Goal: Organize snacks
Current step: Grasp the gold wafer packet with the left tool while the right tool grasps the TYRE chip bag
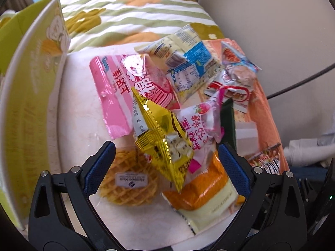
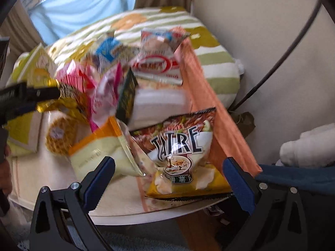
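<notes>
Nothing looks sorted yet: the snacks lie in 1 loose heap on the pale round tabletop (image 1: 79, 125), and both grippers hang above it with nothing in them.

The left gripper (image 1: 166, 167) has its 2 blue-padded jaws spread wide and empty. Between them, nearest the pads, stands the crinkled gold foil packet (image 1: 161, 138), tilted on edge over the pile. Just inside the left jaw lies the round golden waffle in clear wrap (image 1: 127, 186); just inside the right jaw lies the orange-and-cream flat pouch (image 1: 201, 190). Beyond the jaw tips sit the glossy pink plastic wrapper with red lettering (image 1: 113, 87), the pale pink strawberry candy bag (image 1: 201, 123) and the small blue-and-white carton-style pack (image 1: 192, 71).

The right gripper (image 2: 168, 172) is likewise open and empty. Between its jaws, towards the right one, lies the brown-and-yellow chip bag lettered TATRE (image 2: 180, 150), partly over the orange cloth runner (image 2: 222, 125). The cream side of the same orange-and-cream pouch sits near its left jaw.

The green-and-white cardboard box with a cartoon bear (image 1: 27, 96) stands at the table's edge, well outside the left jaw, and may be where the snacks go; from these views I cannot tell whether anything is in it. By my reading, the whole job remains: every packet in view must still be picked and placed.
</notes>
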`<state>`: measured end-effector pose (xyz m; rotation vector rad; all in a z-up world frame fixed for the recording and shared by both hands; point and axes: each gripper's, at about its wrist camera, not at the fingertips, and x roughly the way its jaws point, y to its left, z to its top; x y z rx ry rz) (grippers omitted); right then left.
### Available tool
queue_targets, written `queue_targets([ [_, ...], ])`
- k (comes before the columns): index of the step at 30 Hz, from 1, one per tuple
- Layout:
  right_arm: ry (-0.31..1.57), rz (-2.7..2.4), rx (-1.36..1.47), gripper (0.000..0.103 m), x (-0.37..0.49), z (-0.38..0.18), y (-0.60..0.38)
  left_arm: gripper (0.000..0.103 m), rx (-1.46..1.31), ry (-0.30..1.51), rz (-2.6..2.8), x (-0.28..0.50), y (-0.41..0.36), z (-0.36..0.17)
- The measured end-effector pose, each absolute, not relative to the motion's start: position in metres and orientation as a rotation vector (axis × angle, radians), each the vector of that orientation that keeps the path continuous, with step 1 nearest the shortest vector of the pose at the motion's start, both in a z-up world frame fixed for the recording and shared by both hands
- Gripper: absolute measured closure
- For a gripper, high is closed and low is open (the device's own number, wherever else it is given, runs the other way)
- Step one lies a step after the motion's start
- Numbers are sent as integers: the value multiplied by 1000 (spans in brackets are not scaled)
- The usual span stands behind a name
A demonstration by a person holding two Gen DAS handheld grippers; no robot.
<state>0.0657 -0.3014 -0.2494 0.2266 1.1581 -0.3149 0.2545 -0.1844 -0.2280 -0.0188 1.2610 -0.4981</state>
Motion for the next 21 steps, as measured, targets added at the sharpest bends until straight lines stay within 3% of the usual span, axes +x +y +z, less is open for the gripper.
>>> queue_targets([
  [3,1186,-290,215,0,69,-263,-305,14,-30,1269,-485,258,-188,-238],
  [5,1202,-286,220,0,71,-270,-309,31,-34,1284,-481,261,-189,-245],
  [7,1210,-287,227,0,70,-275,-312,34,-38,1304,-477,264,-191,-252],
  [8,1213,-288,233,0,70,-277,-314,41,-36,1307,-474,264,-191,-254],
  [13,1224,-283,250,0,72,-283,-319,47,-46,1287,-482,261,-192,-255],
  [21,1229,-271,279,2,75,-291,-324,48,-20,1262,-498,253,-190,-249],
])
